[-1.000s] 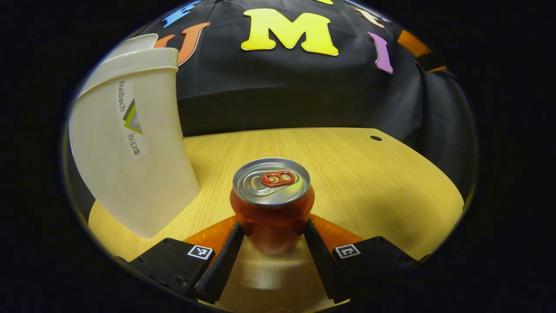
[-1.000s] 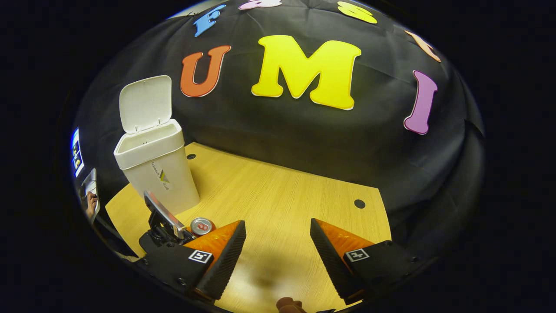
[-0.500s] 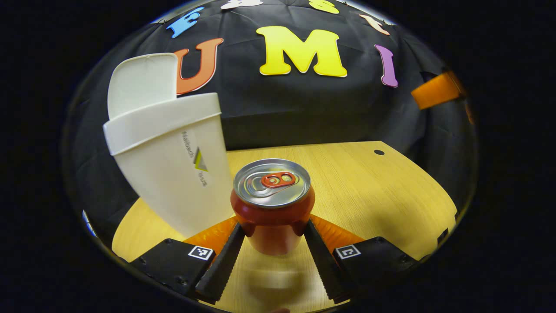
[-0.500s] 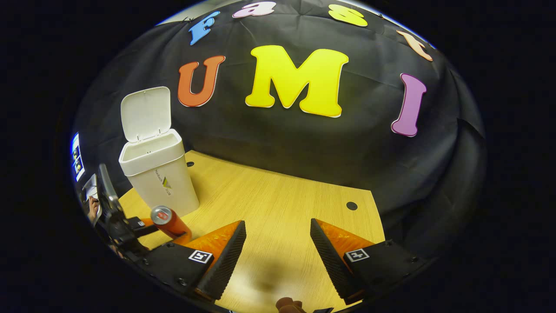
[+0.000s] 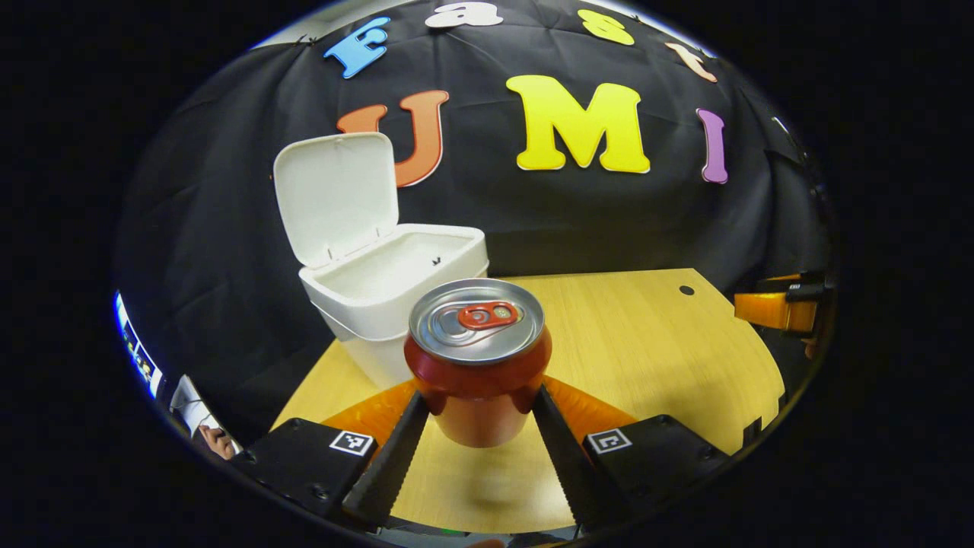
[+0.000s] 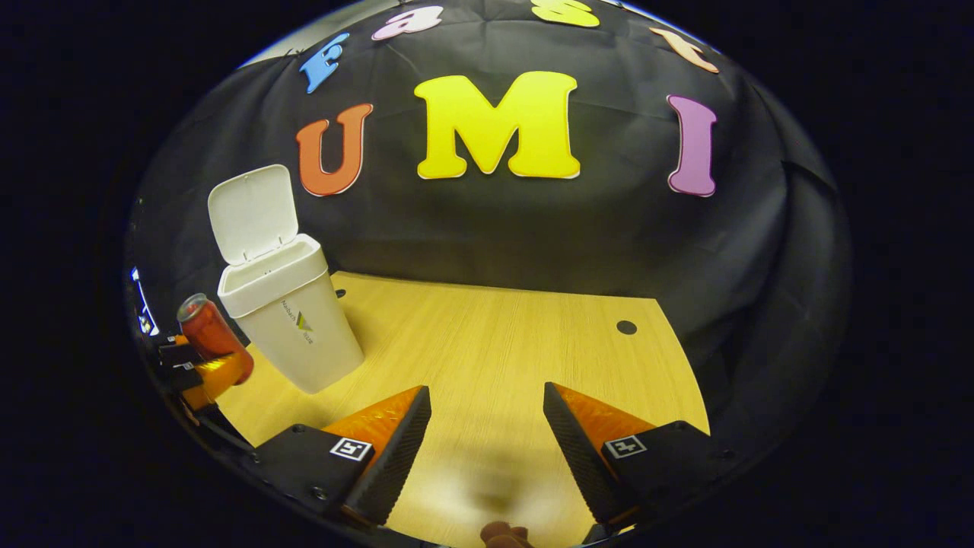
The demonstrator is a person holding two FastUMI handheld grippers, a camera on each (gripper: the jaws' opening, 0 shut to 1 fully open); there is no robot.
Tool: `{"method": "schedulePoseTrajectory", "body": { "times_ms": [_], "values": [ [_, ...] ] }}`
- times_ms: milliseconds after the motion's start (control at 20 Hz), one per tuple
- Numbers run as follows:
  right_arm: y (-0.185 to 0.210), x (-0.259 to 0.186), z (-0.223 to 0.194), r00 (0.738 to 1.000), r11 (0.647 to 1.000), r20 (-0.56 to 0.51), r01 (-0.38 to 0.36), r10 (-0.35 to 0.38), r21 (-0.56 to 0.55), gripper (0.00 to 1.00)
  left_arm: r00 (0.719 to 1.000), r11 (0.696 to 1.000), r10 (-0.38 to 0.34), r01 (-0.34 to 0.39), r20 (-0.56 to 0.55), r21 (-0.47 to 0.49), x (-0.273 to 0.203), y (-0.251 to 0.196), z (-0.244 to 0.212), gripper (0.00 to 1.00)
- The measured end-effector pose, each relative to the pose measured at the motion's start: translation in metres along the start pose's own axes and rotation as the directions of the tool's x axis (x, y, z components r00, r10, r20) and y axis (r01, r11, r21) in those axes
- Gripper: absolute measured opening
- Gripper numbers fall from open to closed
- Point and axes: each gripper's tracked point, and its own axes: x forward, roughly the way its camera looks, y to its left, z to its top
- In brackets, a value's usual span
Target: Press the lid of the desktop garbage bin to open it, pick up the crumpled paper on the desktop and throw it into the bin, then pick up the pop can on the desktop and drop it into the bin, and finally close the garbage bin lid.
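left gripper (image 5: pixel 477 415) clamping pop can (image 5: pixel 478 358), bin (image 5: pixel 396 281) lid up

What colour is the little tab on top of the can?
Red tab, clearest in the left gripper view.

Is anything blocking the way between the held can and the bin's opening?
Nothing visible. The left gripper holds the red metal pop can beside the white plastic garbage bin; its hinged lid stands up behind the opening, away from the can.
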Motion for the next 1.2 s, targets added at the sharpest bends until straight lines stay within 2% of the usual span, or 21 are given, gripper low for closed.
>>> {"method": "schedulePoseTrajectory", "body": {
  "times_ms": [300, 550, 850, 1200],
  "values": [
    [0.011, 0.006, 0.014, 0.999, 0.999, 0.045, 0.002, 0.0, -0.047, 0.95, 0.997, 0.995, 0.08, -0.078, 0.021, -0.068, 0.017, 0.053, 0.062, 0.86],
    [0.023, 0.01, 0.026, 0.999, 1.0, 0.054, 0.005, -0.003, -0.027, 0.94, 0.991, 0.991, 0.117, -0.112, 0.059, -0.076, 0.051, 0.087, 0.103, 0.86],
    [0.022, 0.01, 0.031, 0.998, 0.999, 0.053, 0.039, -0.037, -0.038, 0.95, 0.989, 0.986, 0.143, -0.14, 0.032, -0.089, 0.115, 0.11, 0.114, 0.86],
    [0.007, 0.012, 0.017, 0.995, 0.995, 0.018, 0.095, -0.095, -0.032, 0.95, 0.994, 0.986, 0.105, -0.104, -0.004, -0.13, 0.159, 0.104, 0.111, 0.87]
  ]
}}
